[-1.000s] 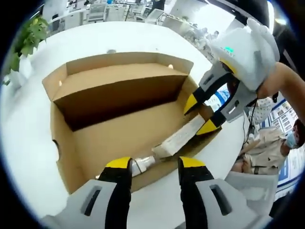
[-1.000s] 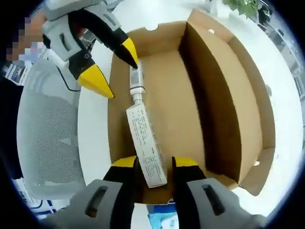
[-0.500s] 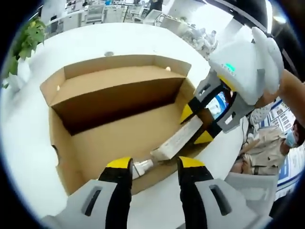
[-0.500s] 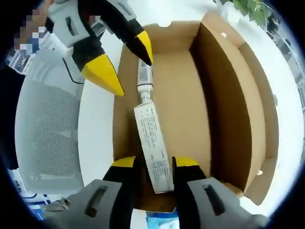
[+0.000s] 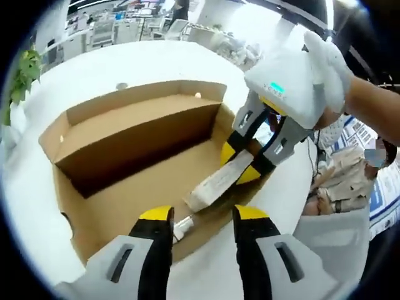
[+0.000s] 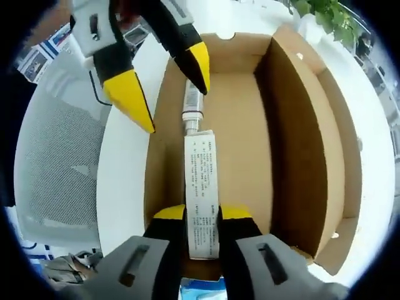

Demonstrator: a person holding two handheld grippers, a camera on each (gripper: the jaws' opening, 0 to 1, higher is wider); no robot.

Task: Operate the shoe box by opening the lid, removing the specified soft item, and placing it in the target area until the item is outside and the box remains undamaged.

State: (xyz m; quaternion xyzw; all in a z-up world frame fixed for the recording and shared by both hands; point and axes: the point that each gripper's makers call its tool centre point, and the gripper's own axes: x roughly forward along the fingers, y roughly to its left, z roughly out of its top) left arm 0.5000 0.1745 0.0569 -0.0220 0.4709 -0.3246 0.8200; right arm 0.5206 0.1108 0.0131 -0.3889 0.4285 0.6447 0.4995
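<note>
A: Right gripper (image 6: 201, 214), what have the 2 yellow-tipped jaws got?

B: They're clamped on the flat end of a white tube (image 6: 200, 199) covered in printed text. In the right gripper view the tube runs straight away from the jaws, its cap end (image 6: 192, 107) pointing at the far short wall of the open cardboard box (image 6: 282, 131).

A: Is the tube out of the box?

B: No. In the left gripper view the tube (image 5: 215, 182) slants, flat end raised at the right gripper (image 5: 240, 164), cap end low over the box floor. It's inside the box (image 5: 125, 144), along the long wall nearest the person.

A: And the left gripper?

B: In its own view the left gripper (image 5: 200, 220) has its 2 jaws spread apart, holding nothing, with the cap end lying in the gap beyond the tips. The right gripper view shows the left gripper (image 6: 164, 78) open too, 1 tip over the box near the cap, the other outside over the white table (image 6: 122, 175).

A: Around it?

B: A grey mesh chair (image 6: 53, 169) beside the table, and a green plant (image 5: 20, 75) at the far edge.
</note>
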